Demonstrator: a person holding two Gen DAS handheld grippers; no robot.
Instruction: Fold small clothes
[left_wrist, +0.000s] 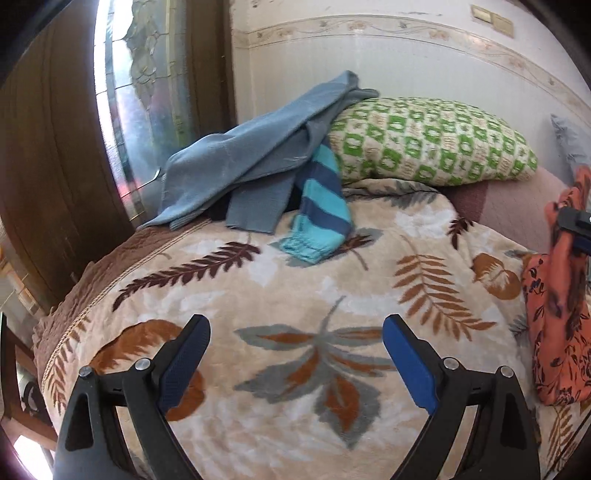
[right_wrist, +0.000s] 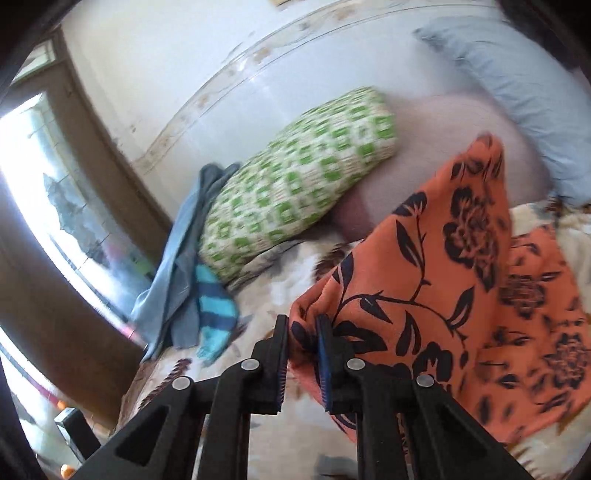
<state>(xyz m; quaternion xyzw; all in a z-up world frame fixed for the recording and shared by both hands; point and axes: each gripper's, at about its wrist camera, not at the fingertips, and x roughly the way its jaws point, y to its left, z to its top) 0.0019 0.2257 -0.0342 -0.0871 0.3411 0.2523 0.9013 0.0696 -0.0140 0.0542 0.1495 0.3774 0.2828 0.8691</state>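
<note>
An orange cloth with black flowers (right_wrist: 436, 266) hangs lifted over the bed; my right gripper (right_wrist: 303, 328) is shut on its lower left edge. The same cloth (left_wrist: 557, 325) shows at the right edge of the left wrist view, with the right gripper (left_wrist: 576, 225) on it. My left gripper (left_wrist: 295, 332) is open and empty above the leaf-patterned blanket (left_wrist: 295, 288). A pile of grey-blue clothes (left_wrist: 251, 155) and a turquoise and navy striped piece (left_wrist: 321, 210) lie at the far side of the bed, also in the right wrist view (right_wrist: 214, 314).
A green-and-cream pillow (left_wrist: 428, 140) lies against the white wall, next to the pile. A pale blue pillow (right_wrist: 517, 92) is at the far right. A wooden door frame with glass (left_wrist: 140, 92) stands left of the bed. The bed's left edge (left_wrist: 66, 314) drops off.
</note>
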